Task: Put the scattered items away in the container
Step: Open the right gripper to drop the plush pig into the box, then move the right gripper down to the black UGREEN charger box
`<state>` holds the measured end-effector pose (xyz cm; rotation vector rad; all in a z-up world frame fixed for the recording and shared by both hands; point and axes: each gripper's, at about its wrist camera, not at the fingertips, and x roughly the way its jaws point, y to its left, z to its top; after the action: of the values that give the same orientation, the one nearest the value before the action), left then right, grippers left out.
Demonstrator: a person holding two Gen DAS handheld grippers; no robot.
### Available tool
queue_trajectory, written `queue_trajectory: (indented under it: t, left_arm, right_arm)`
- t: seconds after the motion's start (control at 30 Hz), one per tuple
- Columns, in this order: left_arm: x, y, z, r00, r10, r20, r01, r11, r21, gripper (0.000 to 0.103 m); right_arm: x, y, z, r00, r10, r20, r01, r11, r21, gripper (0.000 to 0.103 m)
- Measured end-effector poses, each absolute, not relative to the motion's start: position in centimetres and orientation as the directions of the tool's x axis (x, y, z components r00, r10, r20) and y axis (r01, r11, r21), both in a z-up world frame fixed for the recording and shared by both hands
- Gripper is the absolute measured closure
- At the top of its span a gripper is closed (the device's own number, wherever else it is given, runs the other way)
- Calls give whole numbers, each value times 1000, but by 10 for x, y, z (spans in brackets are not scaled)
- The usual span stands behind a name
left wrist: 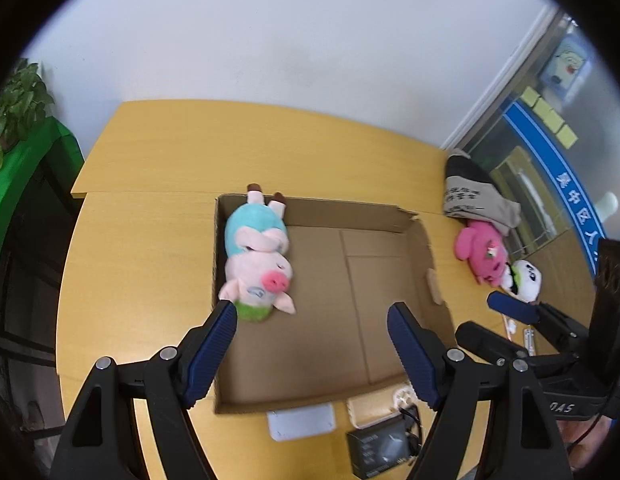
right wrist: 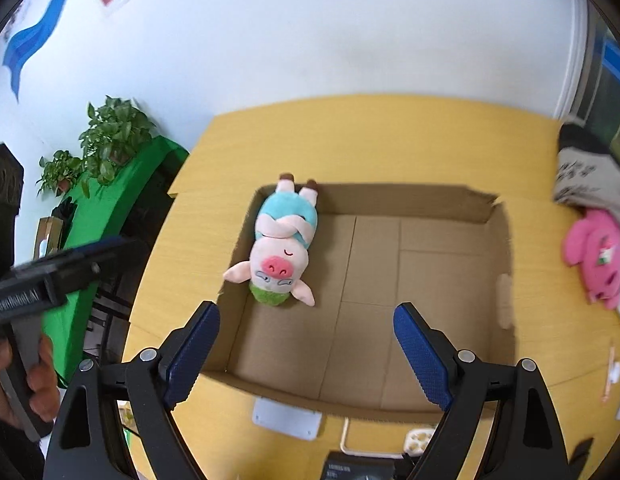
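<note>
An open cardboard box [left wrist: 430, 268] [right wrist: 504, 248] sits on a yellow table. A plush pig in a blue top [left wrist: 257, 256] [right wrist: 283, 248] lies inside along the box's left wall. A pink plush [left wrist: 484, 254] [right wrist: 598, 256] and a white panda plush [left wrist: 526, 280] lie on the table right of the box. My left gripper [left wrist: 312, 350] is open and empty above the box's near edge. My right gripper [right wrist: 305, 354] is open and empty above the box's near side; it also shows in the left wrist view [left wrist: 510, 308], beside the panda.
A grey and black cloth bag [left wrist: 474, 196] [right wrist: 590, 176] lies behind the pink plush. A white plate [left wrist: 301, 422] [right wrist: 287, 418], a black device [left wrist: 380, 450] and small parts lie at the table's near edge. Green cabinet with plants [right wrist: 109, 184] stands left.
</note>
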<state>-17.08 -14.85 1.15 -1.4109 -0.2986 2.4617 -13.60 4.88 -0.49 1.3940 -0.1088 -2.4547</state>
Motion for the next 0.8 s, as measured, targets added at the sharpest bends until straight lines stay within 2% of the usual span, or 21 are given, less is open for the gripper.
queue_trajectory:
  t: [0.2, 0.43, 0.8]
  left_arm:
    - [-122, -135, 35, -530, 339, -777, -175, -941, -290, 25]
    - [-76, -113, 51, -541, 366, -757, -250, -929, -271, 25]
    - [-43, -68, 63, -562, 350, -750, -235, -936, -261, 25]
  right_arm:
    - [-78, 51, 32, -528, -271, -805, 237, -957, 166, 4]
    - [-22, 67, 42, -563, -239, -791, 195, -969, 154, 3]
    - [11, 117, 54, -596, -245, -764, 185, -969, 166, 2]
